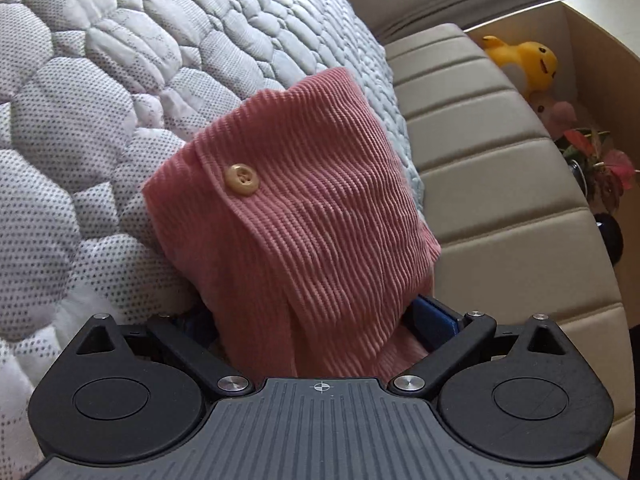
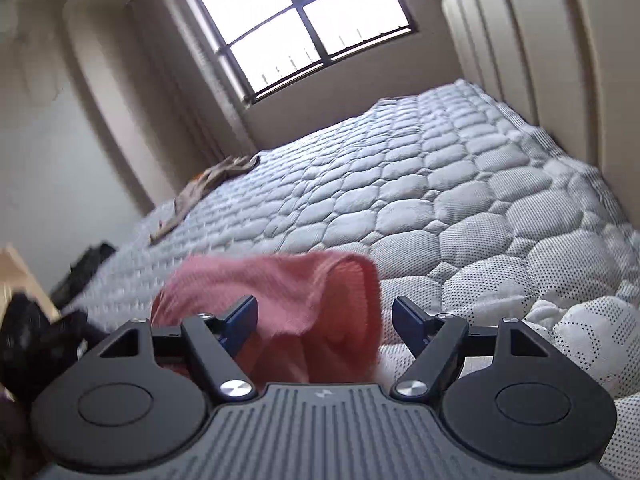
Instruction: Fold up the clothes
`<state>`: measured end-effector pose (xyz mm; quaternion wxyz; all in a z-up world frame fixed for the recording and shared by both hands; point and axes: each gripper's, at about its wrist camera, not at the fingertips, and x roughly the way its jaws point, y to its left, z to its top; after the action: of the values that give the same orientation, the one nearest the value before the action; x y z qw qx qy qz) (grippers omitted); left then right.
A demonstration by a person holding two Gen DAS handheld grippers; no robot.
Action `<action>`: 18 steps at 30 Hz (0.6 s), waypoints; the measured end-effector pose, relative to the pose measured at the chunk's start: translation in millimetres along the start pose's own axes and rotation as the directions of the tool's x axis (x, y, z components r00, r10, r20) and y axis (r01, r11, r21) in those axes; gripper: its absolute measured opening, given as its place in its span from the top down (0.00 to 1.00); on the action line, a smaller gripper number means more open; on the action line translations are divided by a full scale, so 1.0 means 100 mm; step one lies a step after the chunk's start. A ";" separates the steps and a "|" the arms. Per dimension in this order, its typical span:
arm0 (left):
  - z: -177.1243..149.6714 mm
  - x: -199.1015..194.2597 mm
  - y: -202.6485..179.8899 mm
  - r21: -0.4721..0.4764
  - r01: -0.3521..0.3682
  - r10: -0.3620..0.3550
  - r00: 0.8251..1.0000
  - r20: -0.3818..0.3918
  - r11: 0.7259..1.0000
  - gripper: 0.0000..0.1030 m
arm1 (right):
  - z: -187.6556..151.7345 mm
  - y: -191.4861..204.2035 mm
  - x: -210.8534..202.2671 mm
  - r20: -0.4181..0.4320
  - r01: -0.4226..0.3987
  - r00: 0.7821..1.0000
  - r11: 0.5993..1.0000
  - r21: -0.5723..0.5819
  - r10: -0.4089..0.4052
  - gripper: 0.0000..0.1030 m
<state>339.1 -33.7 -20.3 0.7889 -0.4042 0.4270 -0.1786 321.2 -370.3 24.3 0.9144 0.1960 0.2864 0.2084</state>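
A pink ribbed knit garment (image 1: 304, 208) with a tan button (image 1: 241, 180) fills the middle of the left wrist view. It stands bunched between the fingers of my left gripper (image 1: 316, 320), which is shut on its lower part; the fingertips are mostly hidden by the cloth. In the right wrist view the same pink garment (image 2: 280, 292) lies bunched on the quilted grey mattress (image 2: 440, 200). My right gripper (image 2: 324, 320) is open, its blue pads on either side of the cloth without pinching it.
A padded beige headboard (image 1: 480, 160) runs along the mattress. Plush toys (image 1: 528, 64) and a red-leaved plant (image 1: 600, 160) sit beside it. A beige garment (image 2: 208, 188) and dark clothes (image 2: 84, 272) lie at the mattress's far and left edge. A window (image 2: 300, 20) is beyond.
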 end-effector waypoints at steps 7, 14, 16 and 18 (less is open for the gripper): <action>0.03 0.04 0.15 -0.036 0.053 -0.052 0.998 0.020 0.998 0.03 | -0.11 -0.08 0.68 -0.090 -0.019 0.996 0.996 0.082 0.027 0.33; 0.00 -0.12 0.22 0.063 0.116 -0.118 0.993 0.029 0.991 0.16 | -0.42 0.28 0.19 -0.023 -0.061 0.998 0.982 0.178 0.066 0.68; -0.02 -0.26 0.24 0.105 0.134 -0.137 0.990 0.023 0.985 0.20 | -0.56 0.44 -0.06 -0.004 -0.079 0.997 0.979 0.188 0.081 0.69; -0.08 -0.51 0.22 0.148 0.158 -0.163 0.986 0.025 0.976 0.22 | -0.72 0.65 -0.33 0.013 -0.108 0.994 0.978 0.179 0.108 0.70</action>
<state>302.1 7.8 -13.5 0.8070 -0.3820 0.3642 -0.2650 235.3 -314.8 15.8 0.8807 0.2934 0.2914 0.2308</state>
